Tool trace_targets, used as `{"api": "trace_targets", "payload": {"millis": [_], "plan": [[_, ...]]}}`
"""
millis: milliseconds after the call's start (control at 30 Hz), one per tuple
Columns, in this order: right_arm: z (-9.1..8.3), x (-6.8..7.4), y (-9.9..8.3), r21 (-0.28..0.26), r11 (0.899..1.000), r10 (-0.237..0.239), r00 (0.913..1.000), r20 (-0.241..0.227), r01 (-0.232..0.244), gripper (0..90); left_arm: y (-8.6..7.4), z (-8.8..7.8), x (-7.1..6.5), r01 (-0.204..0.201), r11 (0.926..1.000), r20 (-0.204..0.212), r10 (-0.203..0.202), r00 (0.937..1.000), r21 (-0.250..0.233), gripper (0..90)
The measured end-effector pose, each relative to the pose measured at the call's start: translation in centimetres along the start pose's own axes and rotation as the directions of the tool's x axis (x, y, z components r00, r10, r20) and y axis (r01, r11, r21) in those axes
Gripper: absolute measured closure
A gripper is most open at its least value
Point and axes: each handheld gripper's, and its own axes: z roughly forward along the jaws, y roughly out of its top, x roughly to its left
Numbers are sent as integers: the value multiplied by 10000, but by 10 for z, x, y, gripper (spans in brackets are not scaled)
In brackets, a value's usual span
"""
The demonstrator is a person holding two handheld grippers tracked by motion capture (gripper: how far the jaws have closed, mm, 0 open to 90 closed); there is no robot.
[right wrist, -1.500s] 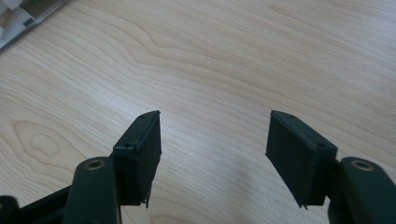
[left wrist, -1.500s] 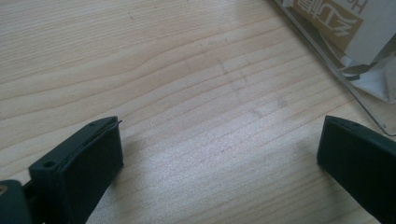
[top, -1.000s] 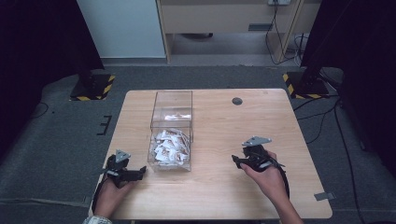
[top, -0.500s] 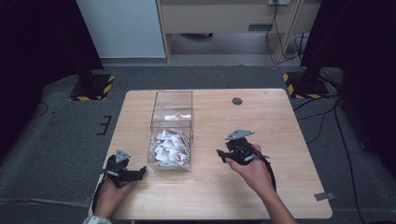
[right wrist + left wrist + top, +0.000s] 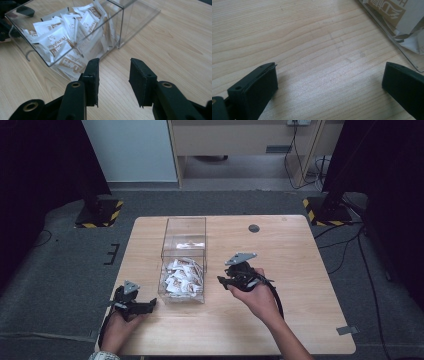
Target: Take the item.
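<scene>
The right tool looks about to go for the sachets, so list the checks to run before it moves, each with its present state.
1. Right tool open: ok, a clear gap shows between its jaws in the right gripper view.
2. Right tool empty: ok, nothing between the jaws.
3. Sachets present in the clear box: ok, piled in the near compartment.
4. Straight path to the sachets: not ok, the box wall stands between; entry likely has to come from above.
5. Left tool out of the way: ok, open, low over bare table beside the box.
6. Box top open: cannot tell.
</scene>
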Motion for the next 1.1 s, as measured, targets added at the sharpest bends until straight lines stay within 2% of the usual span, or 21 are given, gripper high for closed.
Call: {"api": "trace_targets", "payload": {"millis": [233, 433, 633, 900, 1100], "plan": [[3, 12, 17, -127, 9995, -311, 9988, -373, 306, 669, 0, 0, 0, 0, 10000, 0, 0, 10000, 1, 0], [6, 19, 26, -288, 9982, -534, 9969, -573, 519, 747, 0, 0, 0, -2, 10000, -2, 2, 10000, 1, 0], [11, 25, 35, -386, 9969, -710, 9949, -711, 684, 782, 0, 0, 0, -3, 10000, -1, 3, 10000, 2, 0], [30, 38, 48, -343, 9958, -881, 9915, -956, 851, 789, 0, 0, 0, 1, 10000, 0, -1, 10000, -2, 0], [50, 44, 49, -150, 9961, -877, 9914, -966, 867, 718, 0, 0, 0, 0, 10000, 2, 0, 10000, -1, 0]]}}
